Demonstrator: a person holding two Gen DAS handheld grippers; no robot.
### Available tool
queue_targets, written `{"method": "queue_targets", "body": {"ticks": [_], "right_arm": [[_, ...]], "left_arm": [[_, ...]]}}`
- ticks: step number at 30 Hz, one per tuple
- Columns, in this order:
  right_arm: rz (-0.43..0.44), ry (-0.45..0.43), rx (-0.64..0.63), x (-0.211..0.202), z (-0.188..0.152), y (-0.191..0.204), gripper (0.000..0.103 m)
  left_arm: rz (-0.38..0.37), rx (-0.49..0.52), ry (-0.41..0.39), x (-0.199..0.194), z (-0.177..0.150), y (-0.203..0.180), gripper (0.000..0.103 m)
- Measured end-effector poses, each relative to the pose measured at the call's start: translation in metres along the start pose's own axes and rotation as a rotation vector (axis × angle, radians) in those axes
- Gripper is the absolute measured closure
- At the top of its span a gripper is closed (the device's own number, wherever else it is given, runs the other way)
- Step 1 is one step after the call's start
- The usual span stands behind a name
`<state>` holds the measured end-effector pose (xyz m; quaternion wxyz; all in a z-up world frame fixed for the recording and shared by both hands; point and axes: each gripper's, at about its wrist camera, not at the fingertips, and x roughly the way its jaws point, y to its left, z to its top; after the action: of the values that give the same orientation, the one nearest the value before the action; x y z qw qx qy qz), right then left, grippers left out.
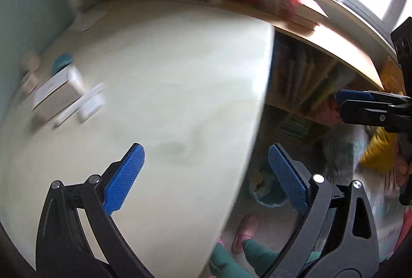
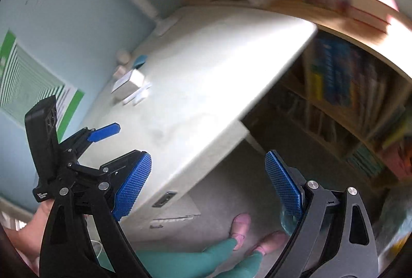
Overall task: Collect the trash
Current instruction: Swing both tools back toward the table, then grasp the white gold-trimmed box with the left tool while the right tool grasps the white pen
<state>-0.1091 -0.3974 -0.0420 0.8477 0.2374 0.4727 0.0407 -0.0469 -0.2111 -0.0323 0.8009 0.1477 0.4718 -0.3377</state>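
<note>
My left fingers (image 1: 206, 178) and right fingers (image 2: 208, 185) both spread wide, nothing between them; bin (image 1: 267, 190) waits low in frame beside the counter (image 1: 167, 72) for trash.

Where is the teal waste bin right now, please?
In the left wrist view, the teal waste bin stands on the floor beside the white table, right of its edge.

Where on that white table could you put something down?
Most of the white tabletop is bare, from the white box by the pale blue wall across to its edge facing the wooden bookshelf. Small items crowd only that wall side.
</note>
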Motion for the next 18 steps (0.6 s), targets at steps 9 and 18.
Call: {"method": "queue_targets", "body": {"ticks": [9,18], "right_arm": [[0.063,0.083,-0.157,0.055,0.037,0.07,0.014],[0.099,0.155,-0.257,0.109,0.059,0.12,0.014]], "left_arm": [[0.102,-0.196,-0.031,-0.021,-0.021,0.083,0.008],[0.16,-0.305,-0.036,-0.031,-0.036,0.142,0.008]]}}
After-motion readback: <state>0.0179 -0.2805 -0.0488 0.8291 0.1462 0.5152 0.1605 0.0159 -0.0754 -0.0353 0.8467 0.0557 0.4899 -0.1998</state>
